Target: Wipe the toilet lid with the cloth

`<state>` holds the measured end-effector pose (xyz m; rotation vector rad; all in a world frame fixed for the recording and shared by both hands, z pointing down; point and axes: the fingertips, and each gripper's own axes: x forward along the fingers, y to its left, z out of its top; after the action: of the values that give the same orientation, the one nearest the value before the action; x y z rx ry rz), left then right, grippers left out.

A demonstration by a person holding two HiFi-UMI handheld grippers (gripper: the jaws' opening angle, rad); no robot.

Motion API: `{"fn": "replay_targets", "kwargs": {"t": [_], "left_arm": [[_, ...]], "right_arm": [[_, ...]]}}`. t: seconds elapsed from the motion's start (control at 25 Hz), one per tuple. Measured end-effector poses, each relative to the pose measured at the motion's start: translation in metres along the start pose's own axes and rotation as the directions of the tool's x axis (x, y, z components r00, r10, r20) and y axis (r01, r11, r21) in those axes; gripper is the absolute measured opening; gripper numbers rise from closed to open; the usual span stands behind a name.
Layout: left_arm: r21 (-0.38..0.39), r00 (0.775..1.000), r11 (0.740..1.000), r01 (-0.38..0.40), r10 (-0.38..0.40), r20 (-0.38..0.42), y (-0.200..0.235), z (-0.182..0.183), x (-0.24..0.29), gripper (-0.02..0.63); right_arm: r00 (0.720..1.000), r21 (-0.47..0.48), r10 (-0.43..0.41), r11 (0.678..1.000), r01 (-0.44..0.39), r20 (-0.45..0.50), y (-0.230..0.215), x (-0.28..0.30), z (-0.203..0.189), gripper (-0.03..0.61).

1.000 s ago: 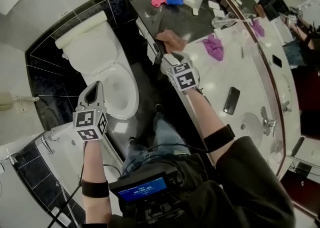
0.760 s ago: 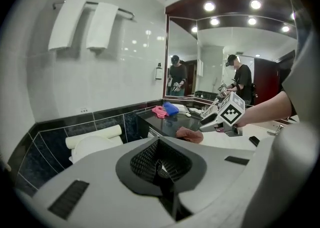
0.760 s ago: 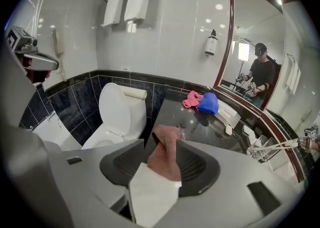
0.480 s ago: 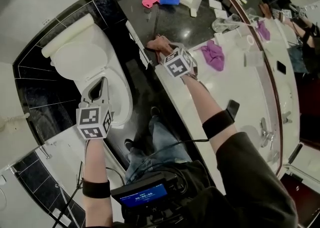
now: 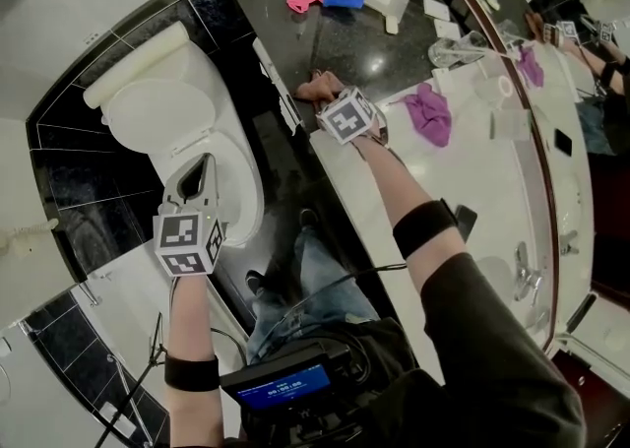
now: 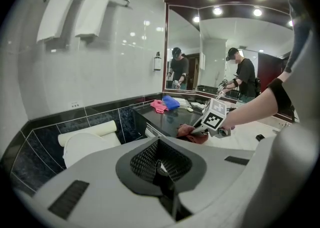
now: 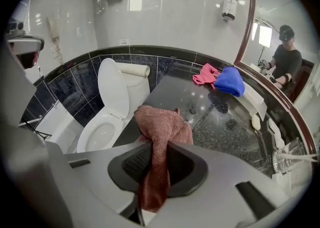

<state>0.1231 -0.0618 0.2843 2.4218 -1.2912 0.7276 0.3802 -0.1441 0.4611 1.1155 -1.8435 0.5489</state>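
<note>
Chest screen (image 5: 285, 380): a blue display with one row of pale characters, too small for me to read from here.
Left gripper (image 5: 203, 168) cube: black-and-white square markers on the faces I can see; these are patterns, not letters or digits.
Right gripper (image 5: 325, 96) cube: the same kind of square markers, and nothing I can read as text.
Wall bottle (image 7: 229, 5): a dark label band across the body, with print too fine for me to make out.
Wall plate (image 7: 123, 42): a small white plate above the black tiles; I cannot tell whether it carries any marking.
Readable text overall: none that I can make out in any view.
</note>
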Motion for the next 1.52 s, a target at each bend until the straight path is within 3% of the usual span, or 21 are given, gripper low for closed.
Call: {"fn": "replay_targets", "kwargs": {"t": [0.48, 0.76, 1.12, 1.52], "left_arm": [[-0.007, 1.000, 1.000, -0.016, 0.016, 0.025, 0.012, -0.001, -0.033, 0.002], [-0.009, 0.998, 1.000, -0.018, 0.019, 0.053, 0.019, 0.000, -0.066, 0.002], [-0.010, 0.994, 0.999, -0.036, 0.037, 0.104, 0.029, -0.008, -0.133, 0.002], [-0.035, 0.985, 0.993, -0.117, 0.120, 0.124, 0.067, -0.053, -0.228, 0.002]], "right_arm": [[0.998, 0.038, -0.040, 0.999, 0.038, 0.050, 0.008, -0.033, 0.002, 0.072], [0.987, 0.052, -0.043, 0.998, 0.035, 0.155, 0.043, -0.082, 0.022, 0.071], [0.952, 0.028, 0.011, 0.999, -0.021, 0.305, 0.143, -0.160, 0.050, 0.072], [0.894, -0.037, 0.127, 0.992, -0.123, 0.430, 0.281, -0.211, 0.062, 0.072]]}}
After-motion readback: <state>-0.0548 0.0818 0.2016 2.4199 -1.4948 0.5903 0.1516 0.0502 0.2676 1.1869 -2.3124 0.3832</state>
